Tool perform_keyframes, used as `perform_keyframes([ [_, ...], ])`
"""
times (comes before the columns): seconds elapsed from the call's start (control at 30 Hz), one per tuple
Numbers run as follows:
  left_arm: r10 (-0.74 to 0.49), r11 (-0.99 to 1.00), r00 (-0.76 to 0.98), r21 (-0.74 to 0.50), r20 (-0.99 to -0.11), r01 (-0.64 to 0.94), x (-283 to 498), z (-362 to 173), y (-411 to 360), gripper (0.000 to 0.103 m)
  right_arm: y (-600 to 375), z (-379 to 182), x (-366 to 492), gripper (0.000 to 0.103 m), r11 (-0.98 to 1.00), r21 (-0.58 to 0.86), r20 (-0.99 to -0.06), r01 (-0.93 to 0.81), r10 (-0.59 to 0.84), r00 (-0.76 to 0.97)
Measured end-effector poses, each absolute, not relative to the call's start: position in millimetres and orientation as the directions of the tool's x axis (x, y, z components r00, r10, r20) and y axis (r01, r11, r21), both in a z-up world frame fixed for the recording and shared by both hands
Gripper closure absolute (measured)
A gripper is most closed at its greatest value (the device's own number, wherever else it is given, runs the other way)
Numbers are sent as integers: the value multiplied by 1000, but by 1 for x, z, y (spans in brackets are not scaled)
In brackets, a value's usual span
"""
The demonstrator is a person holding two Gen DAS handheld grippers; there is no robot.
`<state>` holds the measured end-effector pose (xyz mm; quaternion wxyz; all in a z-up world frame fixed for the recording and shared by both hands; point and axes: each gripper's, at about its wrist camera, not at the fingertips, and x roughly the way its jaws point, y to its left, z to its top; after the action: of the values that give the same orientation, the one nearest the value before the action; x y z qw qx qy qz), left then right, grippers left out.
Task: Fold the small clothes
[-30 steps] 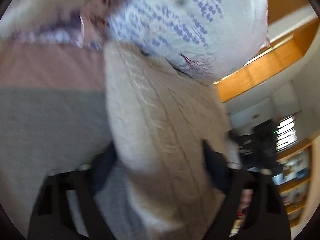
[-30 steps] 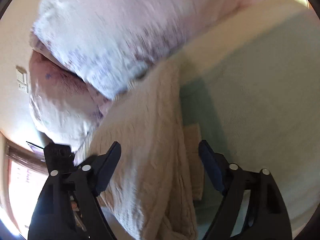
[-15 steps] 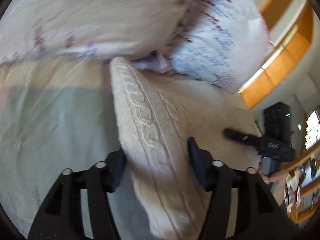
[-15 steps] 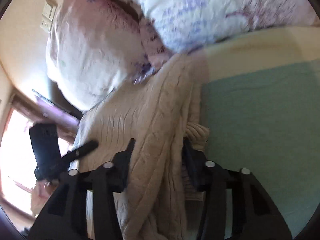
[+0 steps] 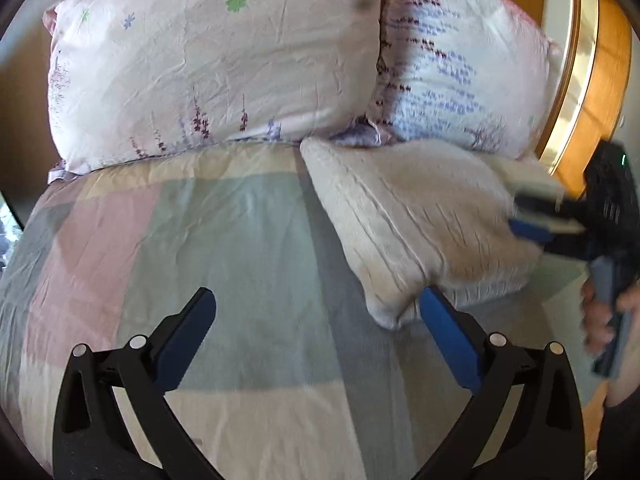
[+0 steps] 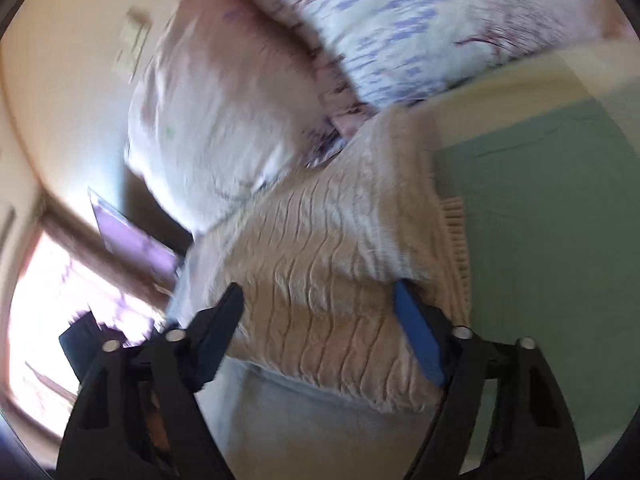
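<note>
A cream cable-knit sweater (image 5: 420, 224) lies folded on the bed, its far corner against the pillows. My left gripper (image 5: 316, 320) is open and empty, just left of the sweater's near corner. My right gripper (image 6: 320, 312) is open, its jaws on either side of the sweater (image 6: 332, 256), with the right finger (image 6: 416, 328) tucked under a fold. In the left wrist view the right gripper (image 5: 532, 224) shows at the sweater's right edge, held by a hand.
Two floral pillows (image 5: 216, 60) (image 5: 456, 68) stand along the head of the bed. The pastel patchwork bedcover (image 5: 224, 240) spreads to the left. A wooden headboard (image 5: 600, 80) is at the far right. A window (image 6: 48, 320) glows at the left.
Both grippers have opened and let go of the sweater. The left gripper has drawn back, and the sweater now lies on the bed.
</note>
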<state>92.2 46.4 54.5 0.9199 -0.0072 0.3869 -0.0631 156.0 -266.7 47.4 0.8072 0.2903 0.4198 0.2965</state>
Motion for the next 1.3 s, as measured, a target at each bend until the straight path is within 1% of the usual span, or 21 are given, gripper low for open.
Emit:
perform_keyframes([
  [0.03, -110, 993, 683, -55, -722, 102, 89, 51, 44, 2, -268, 52, 148, 28, 658, 712, -493, -245, 717, 493],
  [0.07, -103, 994, 678, -51, -728, 96, 87, 50, 42, 2, -267, 60, 136, 24, 688, 676, -493, -265, 689, 531],
  [0.1, -94, 995, 669, -45, -737, 89, 86, 46, 39, 2, -261, 65, 129, 14, 723, 636, -506, -270, 655, 560],
  [0.13, -88, 995, 663, -42, -744, 86, 85, 43, 35, 2, -251, 69, 118, 10, 786, 558, -543, -264, 587, 601],
  [0.17, -87, 996, 656, -41, -750, 84, 86, 41, 33, 2, -248, 70, 105, 9, 836, 489, -578, -250, 525, 624],
  [0.2, -86, 996, 645, -42, -759, 83, 86, 37, 29, 2, -244, 67, 100, 6, 862, 449, -605, -237, 488, 629],
  [0.23, -78, 996, 634, -34, -770, 80, 86, 33, 26, 2, -236, 59, 91, 3, 910, 368, -666, -191, 401, 629],
  [0.27, -64, 997, 623, -22, -780, 75, 87, 29, 23, 2, -232, 53, 91, 1, 932, 323, -697, -164, 352, 624],
  [0.33, -21, 998, 596, 21, -803, 63, 90, 20, 17, 2, -215, 36, 93, 1, 969, 212, -762, -129, 247, 599],
  [0.43, 9, 997, 546, 52, -838, 64, 93, 8, 12, 2, -210, 24, 88, 1, 973, 179, -785, -146, 231, 575],
  [0.5, 6, 998, 556, 43, -831, 54, 91, 6, 14, 2, -203, 14, 89, 1, 975, 159, -807, -153, 217, 549],
  [0.6, -6, 998, 559, 28, -829, 51, 89, 5, 18, 2, -191, 11, 81, 1, 985, 58, -815, -162, 141, 562],
  [0.73, -5, 999, 580, 27, -815, 46, 85, 4, 19, 2, -187, 15, 85, 1, 986, 38, -821, -161, 123, 558],
  [1.3, -12, 998, 581, 27, -814, 58, 85, 5, 19, 2, -185, 13, 87, 1, 987, 31, -821, -155, 114, 559],
])
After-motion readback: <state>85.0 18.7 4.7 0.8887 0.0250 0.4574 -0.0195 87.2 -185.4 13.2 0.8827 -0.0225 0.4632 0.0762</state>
